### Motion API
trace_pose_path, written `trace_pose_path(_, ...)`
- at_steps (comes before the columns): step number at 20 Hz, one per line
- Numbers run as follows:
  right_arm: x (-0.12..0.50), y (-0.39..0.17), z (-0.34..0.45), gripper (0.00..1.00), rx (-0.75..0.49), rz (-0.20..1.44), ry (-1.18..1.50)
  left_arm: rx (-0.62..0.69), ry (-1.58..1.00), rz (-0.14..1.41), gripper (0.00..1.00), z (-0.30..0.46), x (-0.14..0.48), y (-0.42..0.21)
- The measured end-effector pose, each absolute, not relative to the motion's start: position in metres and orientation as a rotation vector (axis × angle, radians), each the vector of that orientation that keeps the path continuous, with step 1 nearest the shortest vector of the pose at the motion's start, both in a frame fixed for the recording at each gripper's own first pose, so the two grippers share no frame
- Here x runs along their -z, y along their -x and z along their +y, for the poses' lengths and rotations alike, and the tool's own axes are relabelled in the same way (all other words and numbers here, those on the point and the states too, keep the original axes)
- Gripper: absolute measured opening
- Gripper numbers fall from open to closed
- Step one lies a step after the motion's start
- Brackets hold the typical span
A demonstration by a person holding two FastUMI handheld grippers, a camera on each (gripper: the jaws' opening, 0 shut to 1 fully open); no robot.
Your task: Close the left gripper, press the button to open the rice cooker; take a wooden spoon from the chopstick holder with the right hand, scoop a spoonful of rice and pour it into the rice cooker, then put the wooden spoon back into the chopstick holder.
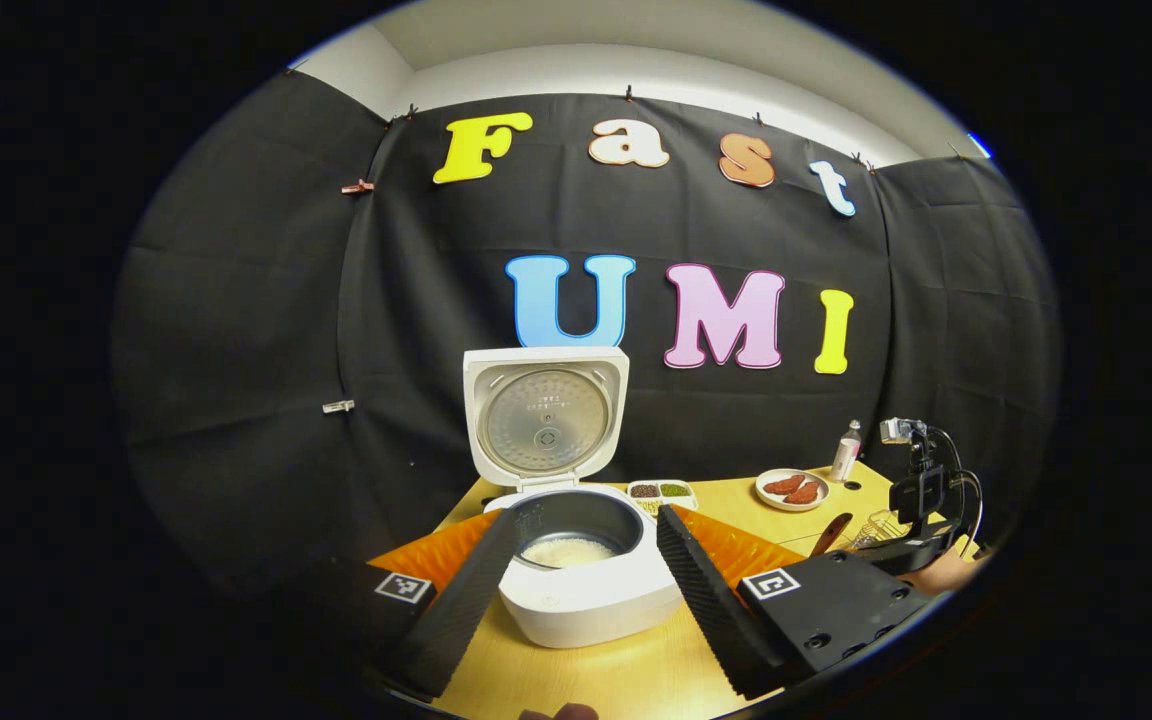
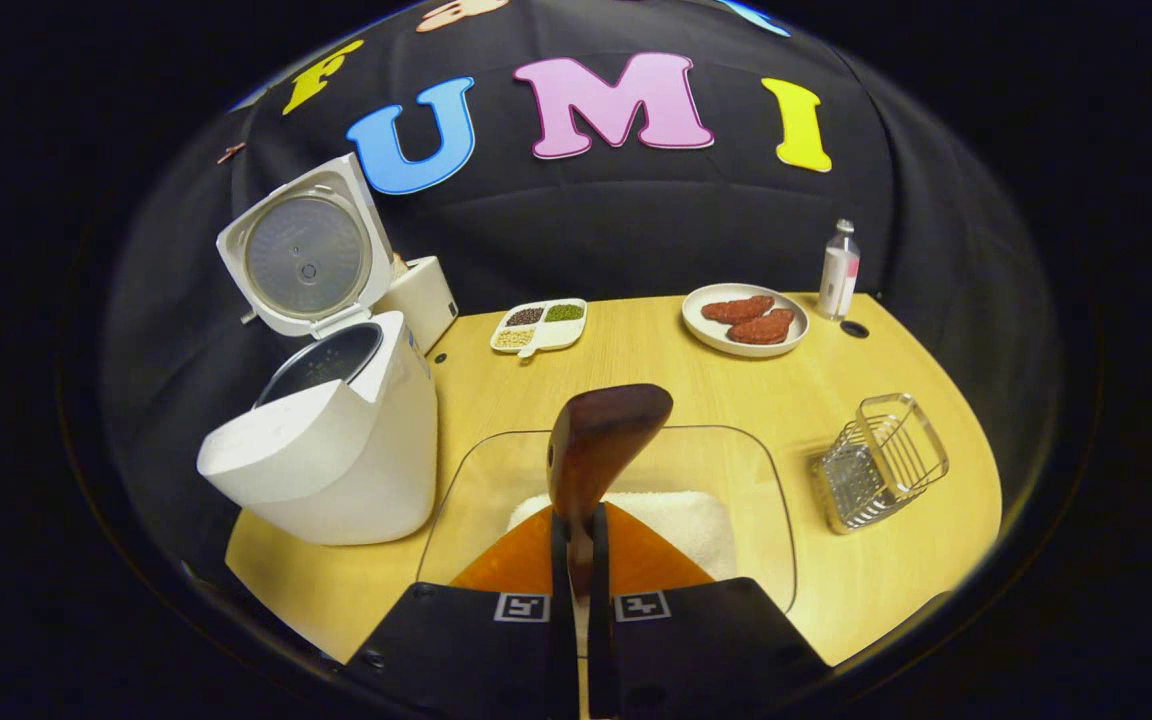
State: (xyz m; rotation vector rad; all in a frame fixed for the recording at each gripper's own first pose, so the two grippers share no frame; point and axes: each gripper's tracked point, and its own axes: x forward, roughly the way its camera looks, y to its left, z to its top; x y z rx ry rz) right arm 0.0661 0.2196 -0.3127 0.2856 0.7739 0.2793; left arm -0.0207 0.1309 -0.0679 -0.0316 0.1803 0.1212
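Note:
The white rice cooker (image 1: 586,600) stands with its lid (image 1: 546,415) raised, and white rice lies in the bottom of its pot (image 1: 568,550). My left gripper (image 1: 588,520) is open, one finger on each side of the cooker, touching nothing. My right gripper (image 2: 576,520) is shut on the handle of the dark wooden spoon (image 2: 601,440). The spoon's bowl hangs over a clear container (image 2: 766,470) holding rice (image 2: 681,525). To the right stands the wire chopstick holder (image 2: 881,460). The cooker (image 2: 336,450) sits left of the container. The left gripper view shows the right gripper (image 1: 921,500) and spoon (image 1: 829,535) far right.
At the back of the wooden table (image 2: 636,370) are a divided dish of beans (image 2: 539,326), a plate with two reddish-brown pieces (image 2: 744,318) and a small bottle (image 2: 838,270). A white box (image 2: 426,295) stands behind the cooker. The table's edge curves close on the right.

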Motion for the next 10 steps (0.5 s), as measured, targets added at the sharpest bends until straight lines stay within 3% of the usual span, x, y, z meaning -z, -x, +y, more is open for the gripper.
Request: trace_pose_path(10, 0.315, -0.077, 0.189, 0.09, -0.171, 0.839, -0.748, -0.127, 0.028, 0.172, 0.97, 0.134, 0.067, 0.026)
